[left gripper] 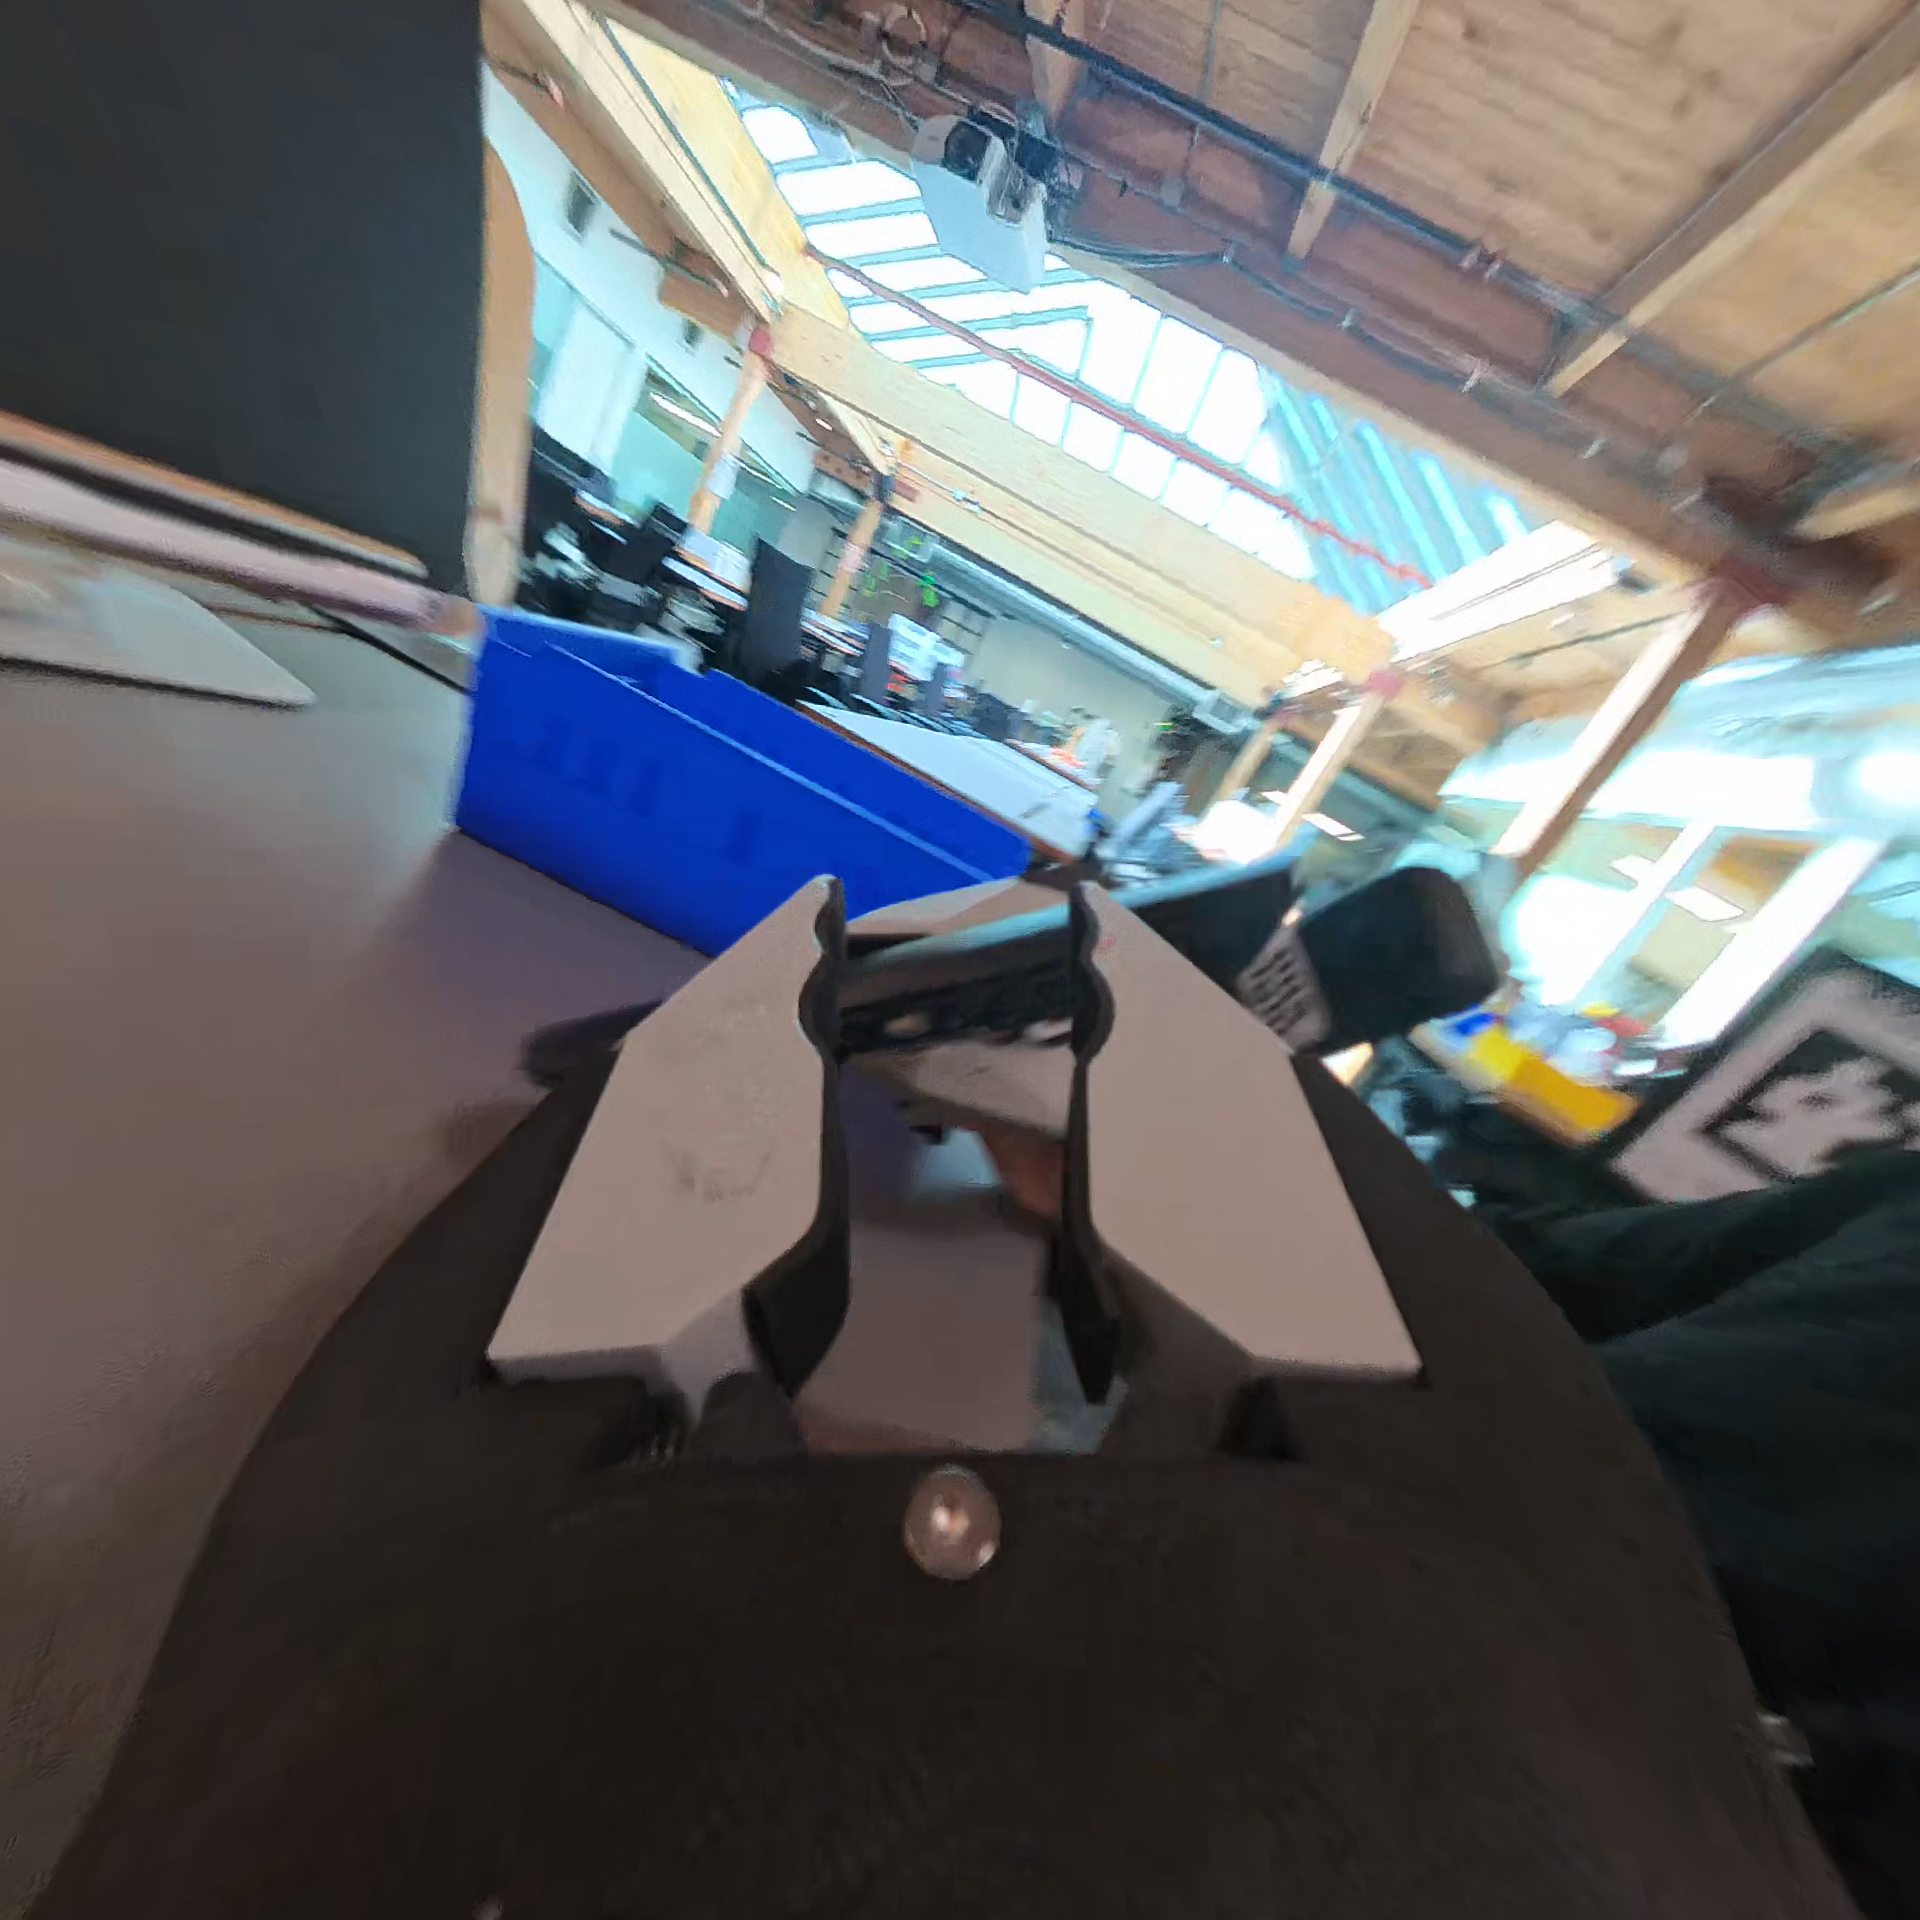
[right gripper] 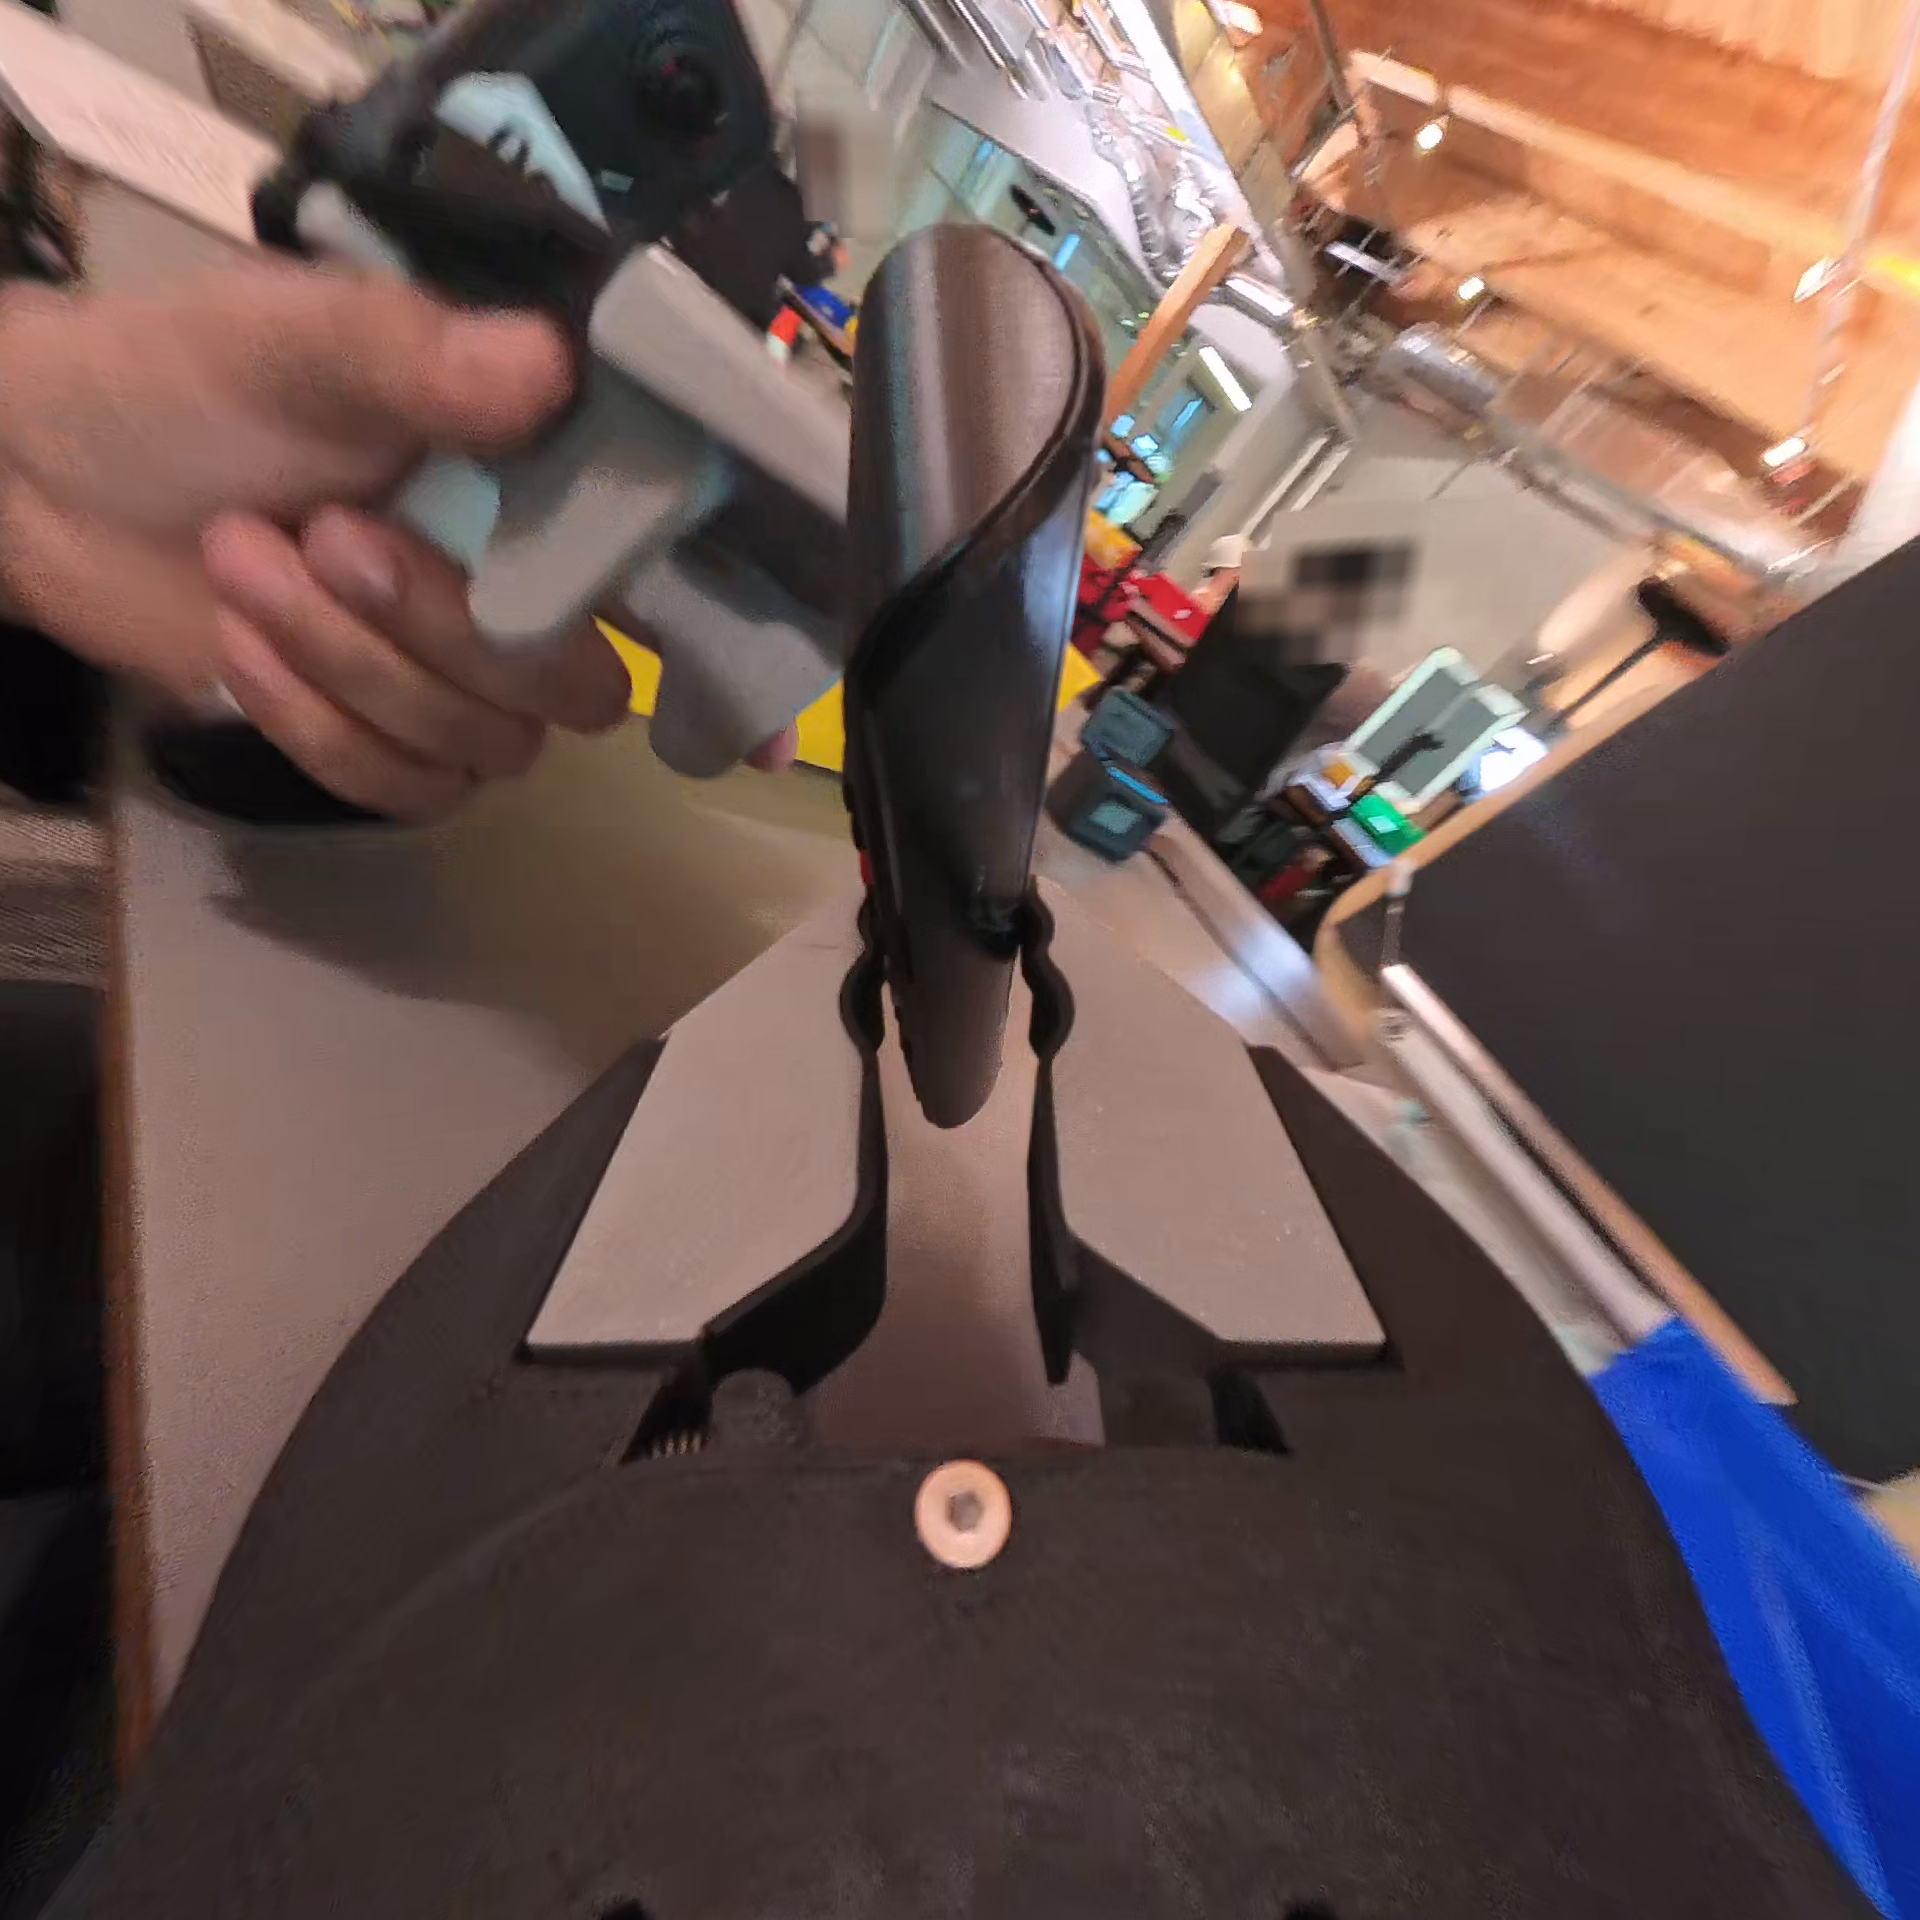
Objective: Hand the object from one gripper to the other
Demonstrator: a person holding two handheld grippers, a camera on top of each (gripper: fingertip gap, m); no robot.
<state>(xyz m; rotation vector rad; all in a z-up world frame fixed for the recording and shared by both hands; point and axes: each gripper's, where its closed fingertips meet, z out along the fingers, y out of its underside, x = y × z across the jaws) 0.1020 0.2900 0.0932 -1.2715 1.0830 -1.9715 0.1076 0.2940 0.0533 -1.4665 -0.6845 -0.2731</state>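
Tabletop (right gripper: 468,1039) fills the lower left of the right wrist view, pale and matte, with a blue bin (left gripper: 665,790) standing at its far edge in the left wrist view and showing again at the near right of the right wrist view.

I see the left gripper (left gripper: 951,987) with its jaws apart. A dark flat thing lies across the gap at the fingertips, but motion blur prevents me from telling whether the pads press on it. In the right wrist view the same tool appears at far left, carried by a hand (right gripper: 281,520), close beside the object's upper part.

The right gripper (right gripper: 951,977) has its fingers clamped on the lower end of the object (right gripper: 966,540), a dark curved sleeve-like shell that rises upright from the fingertips, clear of the table.

Handling, in my judgement: the shell looks thin and light, with some flex along its rolled edge. The surface is smooth, so it may slip or twist under a shallow pinch. I recommend that the receiving pads close across the upper wall, well above the right fingertips, before the right fingers release.
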